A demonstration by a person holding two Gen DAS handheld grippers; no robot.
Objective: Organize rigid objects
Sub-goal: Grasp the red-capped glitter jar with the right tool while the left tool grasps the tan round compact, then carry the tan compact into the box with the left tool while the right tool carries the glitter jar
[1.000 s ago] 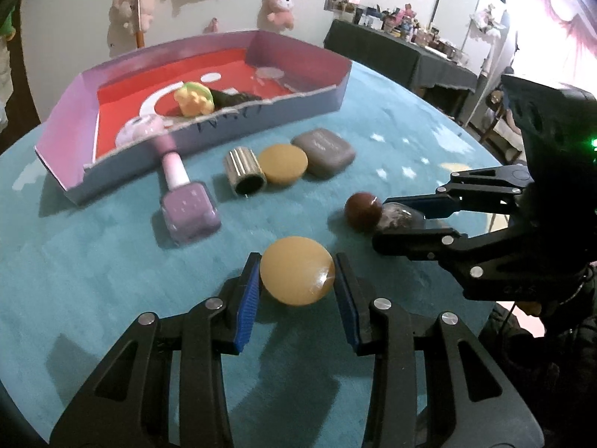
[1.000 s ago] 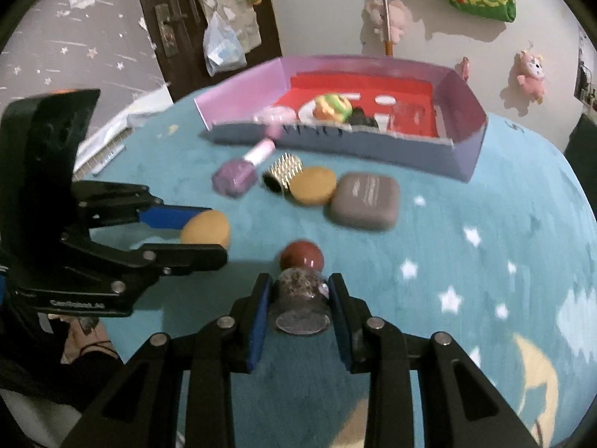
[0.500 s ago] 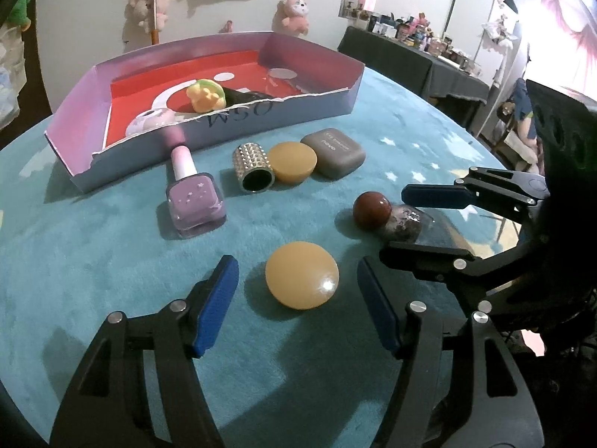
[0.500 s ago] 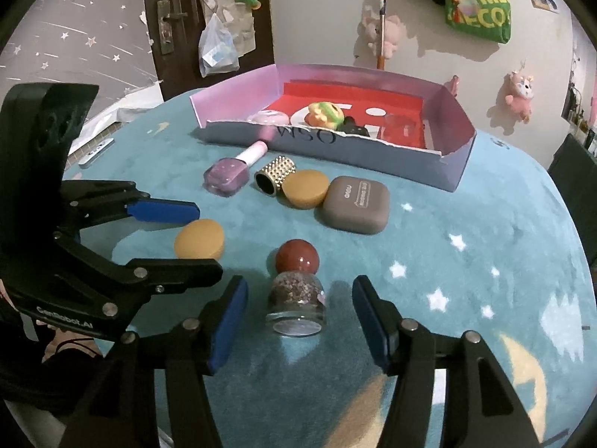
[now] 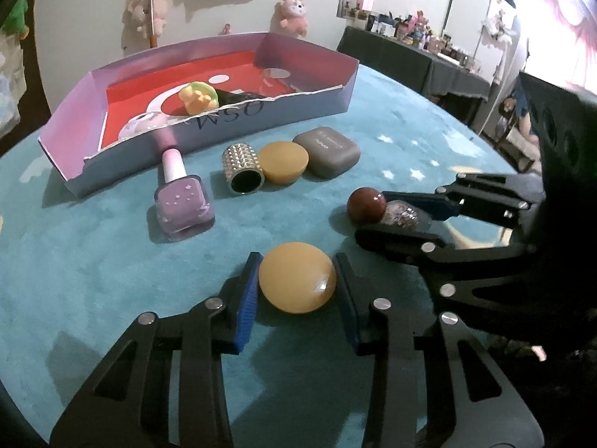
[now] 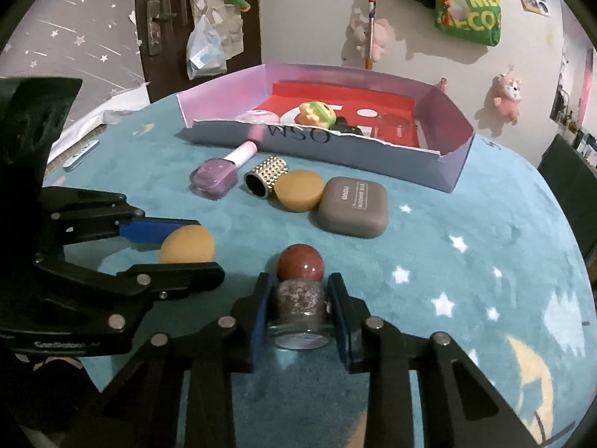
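With few toys boxed (image 5: 309,102): left tool (image 5: 296,287) just clenched on amber dome (image 5: 296,282), right tool (image 6: 298,306) on glitter bottle (image 6: 298,298); nail polish (image 5: 183,198), studded cap (image 5: 242,170), grey case (image 5: 328,151) unsorted on desk (image 5: 93,261).

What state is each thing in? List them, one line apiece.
left gripper: jaws just closed, shut on the yellow dome.
right gripper: jaws just closed, shut on the glitter bottle, which lies on its side.
nail polish bottle: lying down, capped.
studded cap: on its side, opening toward the camera.
grey case: closed.
box: open-topped, front wall torn.
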